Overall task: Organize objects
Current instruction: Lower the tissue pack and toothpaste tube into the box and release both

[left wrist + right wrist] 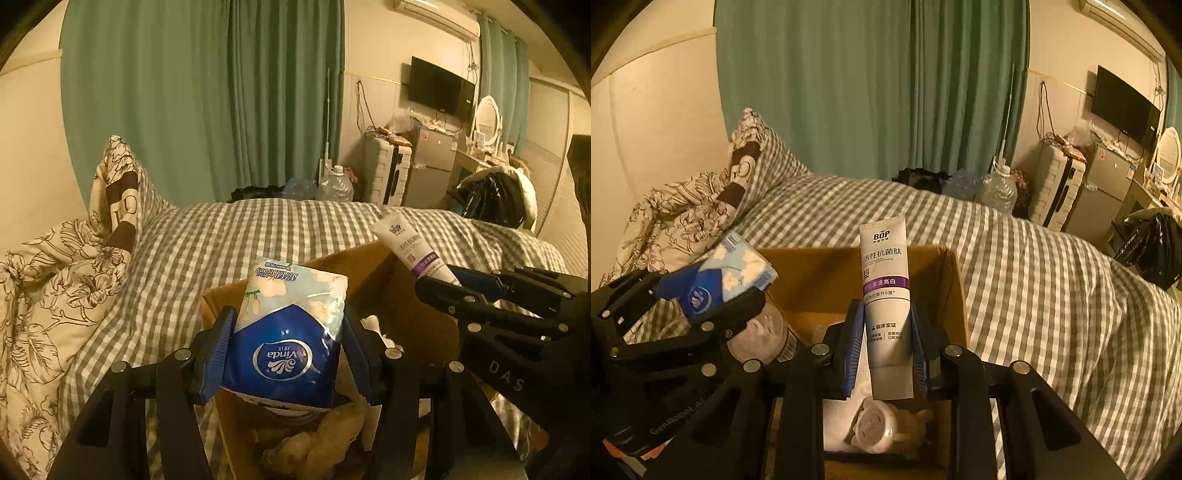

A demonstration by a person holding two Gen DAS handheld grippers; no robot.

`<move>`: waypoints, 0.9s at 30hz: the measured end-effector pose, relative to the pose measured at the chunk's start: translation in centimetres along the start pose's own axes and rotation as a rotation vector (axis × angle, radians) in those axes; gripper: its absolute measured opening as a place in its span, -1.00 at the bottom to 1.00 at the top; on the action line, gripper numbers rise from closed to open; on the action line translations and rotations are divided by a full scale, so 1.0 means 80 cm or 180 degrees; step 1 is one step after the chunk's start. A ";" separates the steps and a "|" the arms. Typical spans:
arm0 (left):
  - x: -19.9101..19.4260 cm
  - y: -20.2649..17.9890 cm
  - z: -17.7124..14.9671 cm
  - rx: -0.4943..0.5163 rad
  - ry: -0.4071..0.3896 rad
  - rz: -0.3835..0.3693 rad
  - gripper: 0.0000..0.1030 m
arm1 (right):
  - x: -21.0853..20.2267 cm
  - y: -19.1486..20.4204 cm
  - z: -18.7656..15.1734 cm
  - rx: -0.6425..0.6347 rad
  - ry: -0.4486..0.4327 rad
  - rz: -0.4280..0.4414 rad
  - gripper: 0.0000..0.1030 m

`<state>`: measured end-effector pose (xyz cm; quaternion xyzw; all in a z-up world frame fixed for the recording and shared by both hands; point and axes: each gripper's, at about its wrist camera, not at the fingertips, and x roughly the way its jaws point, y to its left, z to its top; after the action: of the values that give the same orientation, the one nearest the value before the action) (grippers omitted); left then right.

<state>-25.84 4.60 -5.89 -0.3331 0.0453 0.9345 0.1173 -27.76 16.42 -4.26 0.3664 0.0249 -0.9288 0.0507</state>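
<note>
My left gripper is shut on a blue Vinda tissue pack and holds it above an open cardboard box on the bed. My right gripper is shut on a white BOP toothpaste tube, upright above the same box. In the right wrist view the left gripper with the tissue pack is at the left. In the left wrist view the right gripper with the tube is at the right. Inside the box lie a clear bottle, a white cloth, a small capped bottle and a plush item.
The box sits on a grey-checked bed cover. A floral quilt and pillow are piled at the left. Green curtains hang behind. Water jugs, a suitcase, a small fridge and a chair with clothes stand beyond the bed.
</note>
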 end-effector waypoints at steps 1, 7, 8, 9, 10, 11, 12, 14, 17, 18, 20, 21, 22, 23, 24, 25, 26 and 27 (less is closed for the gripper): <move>0.002 -0.001 -0.001 0.0012 0.0019 0.0001 0.12 | 0.003 -0.001 -0.005 0.0003 0.0023 -0.0006 -0.53; 0.012 -0.010 -0.010 0.0052 0.0107 0.0009 0.12 | 0.006 -0.009 -0.015 0.0099 0.0048 0.0048 -0.52; 0.012 -0.010 -0.011 0.0050 0.0112 0.0005 0.12 | 0.004 -0.010 -0.015 0.0106 0.0039 0.0048 -0.52; 0.011 -0.010 -0.011 0.0032 0.0120 -0.0001 0.15 | 0.002 -0.010 -0.015 0.0107 0.0034 0.0047 -0.52; 0.010 -0.008 -0.011 0.0008 0.0124 -0.0017 0.20 | 0.000 -0.012 -0.014 0.0120 0.0018 0.0030 -0.44; 0.009 -0.007 -0.010 -0.0016 0.0119 -0.0048 0.23 | -0.004 -0.013 -0.013 0.0141 -0.0008 0.0001 -0.22; 0.006 -0.006 -0.009 -0.0041 0.0109 -0.0078 0.38 | -0.012 -0.016 -0.012 0.0173 -0.0046 -0.0027 -0.11; 0.000 -0.003 -0.007 -0.0099 0.0064 -0.0069 0.63 | -0.028 -0.021 -0.008 0.0230 -0.0134 -0.0076 0.04; -0.014 0.002 -0.004 -0.0188 -0.0028 -0.0084 0.76 | -0.064 -0.024 -0.003 0.0254 -0.0304 -0.0145 0.27; -0.019 0.003 -0.003 -0.0204 -0.0044 -0.0111 0.77 | -0.077 -0.023 0.000 0.0237 -0.0361 -0.0209 0.32; -0.030 0.005 0.000 -0.0232 -0.0075 -0.0136 0.79 | -0.109 -0.020 0.002 0.0184 -0.0497 -0.0382 0.42; -0.037 0.005 0.001 -0.0238 -0.0106 -0.0154 0.83 | -0.121 -0.018 0.002 0.0167 -0.0552 -0.0420 0.44; -0.045 0.004 0.002 -0.0238 -0.0139 -0.0161 0.87 | -0.137 -0.018 0.002 0.0156 -0.0608 -0.0445 0.50; -0.051 0.004 0.003 -0.0235 -0.0165 -0.0161 0.88 | -0.152 -0.018 0.001 0.0153 -0.0649 -0.0465 0.58; -0.061 0.003 0.003 -0.0225 -0.0210 -0.0162 0.89 | -0.166 -0.017 0.000 0.0156 -0.0687 -0.0489 0.60; -0.071 0.003 0.004 -0.0214 -0.0258 -0.0154 0.90 | -0.180 -0.017 -0.002 0.0161 -0.0725 -0.0512 0.65; -0.078 0.002 0.005 -0.0211 -0.0288 -0.0146 0.91 | -0.195 -0.018 -0.005 0.0165 -0.0758 -0.0531 0.70; -0.088 0.003 0.006 -0.0212 -0.0325 -0.0143 0.95 | -0.205 -0.018 -0.009 0.0168 -0.0776 -0.0545 0.73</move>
<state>-20.89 3.14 -1.09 -0.2896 0.0006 0.9484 0.1292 -15.53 19.15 6.47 0.2486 0.0253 -0.9676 -0.0356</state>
